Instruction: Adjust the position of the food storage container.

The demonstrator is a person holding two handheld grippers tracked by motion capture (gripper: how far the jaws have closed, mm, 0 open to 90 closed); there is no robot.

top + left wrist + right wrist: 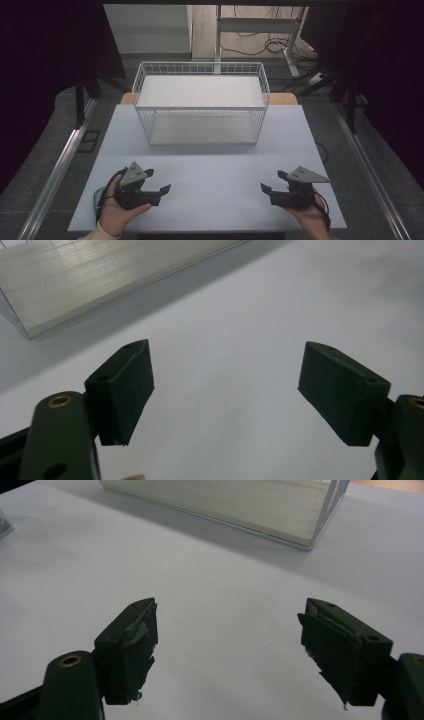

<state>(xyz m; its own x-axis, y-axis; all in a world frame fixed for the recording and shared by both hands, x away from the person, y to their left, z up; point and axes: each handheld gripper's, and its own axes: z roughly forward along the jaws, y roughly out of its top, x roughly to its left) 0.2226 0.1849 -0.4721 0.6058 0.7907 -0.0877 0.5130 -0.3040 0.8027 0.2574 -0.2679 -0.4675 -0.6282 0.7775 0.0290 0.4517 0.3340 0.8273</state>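
High view: white wire-mesh basket stands at the table's far middle, pale board inside (otherwise empty)
Left gripper: jaws spread wide, holding nothing, low over the grey-white tabletop
Right gripper: jaws wide apart, empty, near edge
Progress: nothing grasped or moved yet; judging by this, all the work remains

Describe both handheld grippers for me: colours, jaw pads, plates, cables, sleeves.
The left black two-jaw gripper and right black two-jaw gripper each carry a grey three-cornered plate with small holes. Brass-coloured bushings mark the jaw arms. The right gripper's pads look frayed. A pale sleeve cuff shows at left.
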